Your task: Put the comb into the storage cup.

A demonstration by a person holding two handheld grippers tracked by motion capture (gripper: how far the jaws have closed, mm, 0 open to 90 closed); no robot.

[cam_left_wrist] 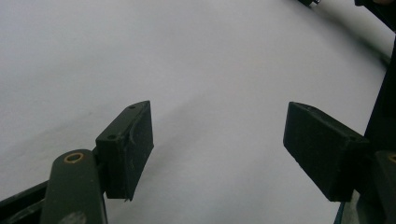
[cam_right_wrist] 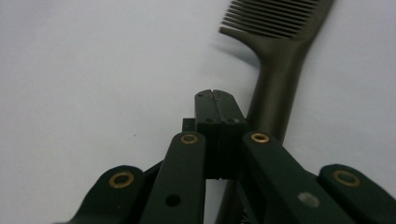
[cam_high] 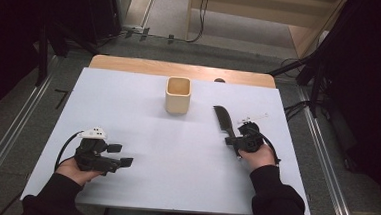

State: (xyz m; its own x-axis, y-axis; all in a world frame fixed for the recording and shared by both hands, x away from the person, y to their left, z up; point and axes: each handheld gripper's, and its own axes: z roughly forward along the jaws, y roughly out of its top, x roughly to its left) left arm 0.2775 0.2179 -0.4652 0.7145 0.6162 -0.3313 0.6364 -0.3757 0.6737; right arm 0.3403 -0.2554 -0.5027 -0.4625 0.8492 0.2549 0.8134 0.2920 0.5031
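While the left hand-held gripper point(cam_high: 120, 156) was held released well apart, the comb point(cam_right_wrist: 280, 70) was seen just beside the clenched, empty right hand-held gripper point(cam_right_wrist: 216, 100), its long axis running alongside the jaws.

Cream square cup point(cam_high: 178, 94) upright, far-centre on white desk point(cam_high: 174, 171). Wooden desk edge bare beyond sheet. Grey floor, black cables point(cam_high: 202, 18) behind desk.
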